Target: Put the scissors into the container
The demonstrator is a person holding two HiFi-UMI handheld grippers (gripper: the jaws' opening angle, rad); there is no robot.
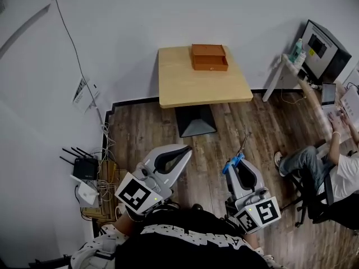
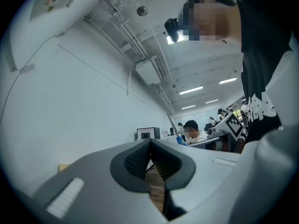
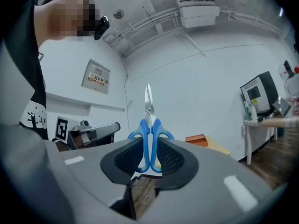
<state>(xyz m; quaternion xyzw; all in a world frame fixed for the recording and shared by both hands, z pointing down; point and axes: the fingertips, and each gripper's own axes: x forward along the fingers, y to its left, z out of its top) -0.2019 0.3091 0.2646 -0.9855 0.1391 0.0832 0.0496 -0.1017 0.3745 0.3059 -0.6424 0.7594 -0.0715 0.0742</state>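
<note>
Head view: I look steeply down on a dark plank floor that meets a white wall. A small light-wood table stands on a black pedestal against that wall, well ahead of me. The orange-brown container sits at the table's far edge, close to the wall. Open floor lies between me and the table's near edge. A router and cables crowd the left wall. A seated person and a desk with a monitor close off the right side. The left gripper and right gripper are held low, near my body.

Left gripper view: the left gripper has its jaws pressed together at the tips, gripping nothing.

Right gripper view: the right gripper is clenched on the blue handles of the scissors, whose blades point up past the jaw tips. The container shows far off, to the right of the handles.
</note>
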